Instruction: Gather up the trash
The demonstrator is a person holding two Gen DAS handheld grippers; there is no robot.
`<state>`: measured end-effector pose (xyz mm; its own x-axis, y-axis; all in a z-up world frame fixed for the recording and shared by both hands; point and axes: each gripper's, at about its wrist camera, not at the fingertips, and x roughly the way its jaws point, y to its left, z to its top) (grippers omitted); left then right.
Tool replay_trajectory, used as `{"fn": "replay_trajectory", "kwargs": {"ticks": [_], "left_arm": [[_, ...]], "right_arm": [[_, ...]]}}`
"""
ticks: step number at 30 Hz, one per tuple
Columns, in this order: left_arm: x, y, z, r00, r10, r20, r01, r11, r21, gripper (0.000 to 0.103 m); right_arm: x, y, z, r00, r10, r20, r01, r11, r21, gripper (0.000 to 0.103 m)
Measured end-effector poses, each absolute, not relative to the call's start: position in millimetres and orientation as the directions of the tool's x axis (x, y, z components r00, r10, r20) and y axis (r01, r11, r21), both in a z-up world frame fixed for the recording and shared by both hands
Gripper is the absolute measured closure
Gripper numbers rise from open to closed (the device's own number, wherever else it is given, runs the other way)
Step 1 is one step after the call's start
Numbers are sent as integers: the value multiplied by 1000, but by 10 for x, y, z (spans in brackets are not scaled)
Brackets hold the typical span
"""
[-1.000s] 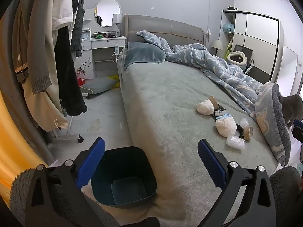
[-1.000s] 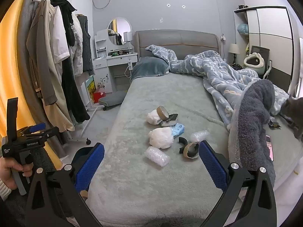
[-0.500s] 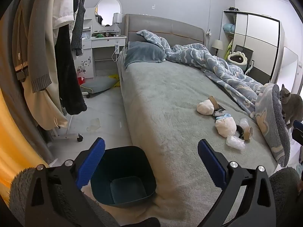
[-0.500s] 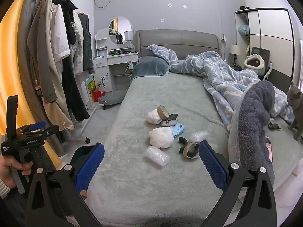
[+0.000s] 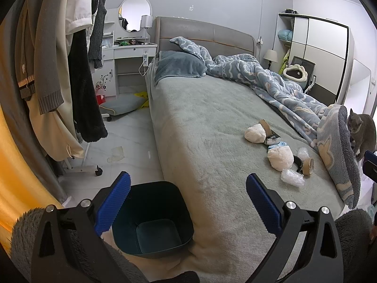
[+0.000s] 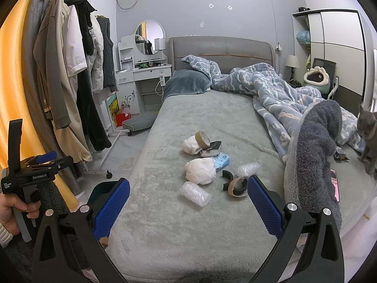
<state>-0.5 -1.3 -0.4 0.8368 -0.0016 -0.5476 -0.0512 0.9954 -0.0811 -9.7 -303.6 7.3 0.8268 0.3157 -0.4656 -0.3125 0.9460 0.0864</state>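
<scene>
**Both claws spread and empty, trash piled on the bed**

The left claw (image 5: 187, 200) hangs with its blue pads wide apart and nothing between them, above the corner where the foot of the bed (image 5: 212, 122) meets the floor. Just under it a dark teal bin (image 5: 153, 219) stands on the floor, touching the bed's corner, with nothing visible inside. In the right wrist view a hand (image 6: 13, 210) grips the handle of that left tool at the left edge.

The right claw (image 6: 188, 202) is likewise spread wide and holds nothing. It points along the grey bed cover toward the trash, which lies in a loose cluster near the middle of the mattress, closer to the foot. Nearest to the claw is a clear plastic wad (image 6: 195, 193). Just behind it sits a large white crumpled ball (image 6: 200, 171), touching a light blue packet (image 6: 222, 160). Further back a second white ball (image 6: 191, 145) lies against a brown tape roll (image 6: 202, 139) standing on edge and a small dark wrapper (image 6: 211, 149). To the right of the big ball there is another clear plastic wad (image 6: 248, 168), and in front of it a broken black ring (image 6: 228, 178) beside a flattened tape roll (image 6: 238, 185).

A blue patterned quilt (image 6: 271, 92) is bunched along the bed's right side, with a grey cat (image 6: 367, 129) at its far edge. Coats hang on a rack (image 6: 70, 75) to the left.
</scene>
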Motion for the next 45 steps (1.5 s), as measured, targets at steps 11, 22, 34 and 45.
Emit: {"fn": "replay_trajectory", "kwargs": {"ticks": [11,22,34,45], "left_arm": [[0,-2,-2,835,-5,-550,-50,995,-85,3],[4,3,-3,834,-6,-551,-51,995,-87,3],[4,4,-2,834,-7,-552,-51,995,-89,3],[5,6,-3,833,-8,-553,-51,995,-91,3]], "right_arm": [[-96,-3032,74,827,316,-465,-312,946,88,3],[-95,-3032,75,826,315,-467,-312,946,86,3],[-92,-3029,78,826,315,-467,-312,946,86,3],[-92,-3029,79,825,315,-468,-313,946,86,3]]}}
